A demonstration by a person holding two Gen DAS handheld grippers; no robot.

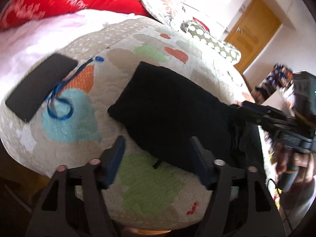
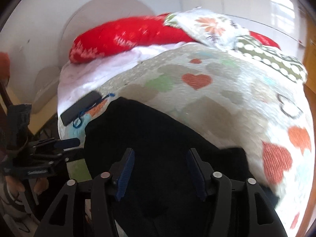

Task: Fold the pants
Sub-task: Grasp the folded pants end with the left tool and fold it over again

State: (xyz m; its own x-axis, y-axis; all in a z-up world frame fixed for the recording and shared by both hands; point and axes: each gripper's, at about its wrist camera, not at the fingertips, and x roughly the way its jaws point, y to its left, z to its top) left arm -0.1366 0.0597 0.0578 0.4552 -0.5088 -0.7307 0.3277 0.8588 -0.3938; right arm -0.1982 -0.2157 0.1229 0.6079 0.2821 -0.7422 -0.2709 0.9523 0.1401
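Note:
Black pants (image 1: 167, 106) lie on a quilt (image 1: 75, 122) with coloured hearts, spread from the middle of the bed to its right edge. My left gripper (image 1: 158, 150) is open, its jaws just above the near hem of the pants and the quilt. My right gripper (image 2: 160, 165) is open and hovers over the pants (image 2: 158, 134). In the left wrist view the right gripper (image 1: 280, 122) reaches in from the right at the bunched end of the pants. In the right wrist view the left gripper (image 2: 59, 148) sits at the left edge of the pants.
A black phone (image 1: 39, 86) with a blue lanyard (image 1: 61, 98) lies on the quilt left of the pants. Red (image 1: 65, 0) and floral (image 1: 164, 6) pillows lie at the head of the bed. A wooden door (image 1: 252, 33) stands beyond the bed.

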